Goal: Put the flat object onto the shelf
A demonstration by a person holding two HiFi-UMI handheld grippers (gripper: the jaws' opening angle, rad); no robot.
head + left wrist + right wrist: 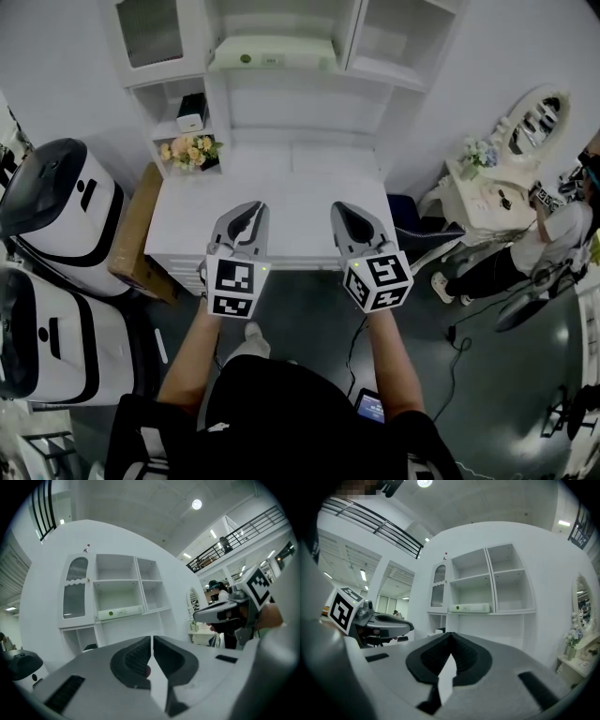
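The flat object (272, 53), a long white box with a green dot, lies on the middle shelf of the white cabinet (300, 103). It also shows in the left gripper view (120, 613) and the right gripper view (469, 607). My left gripper (246, 208) is held level over the white desk's (291, 187) front, jaws shut with nothing between them (152, 640). My right gripper (343, 208) hangs beside it at the same height, jaws also meeting, with nothing in them (450, 635). Both point toward the cabinet, well short of the shelf.
A flower bunch (190, 150) and a small black-and-white device (192, 112) sit in the left cubbies. Two white machines (56, 206) and a cardboard box (136, 234) stand left of the desk. A vanity with a mirror (525, 131) and a person (525, 253) are at the right.
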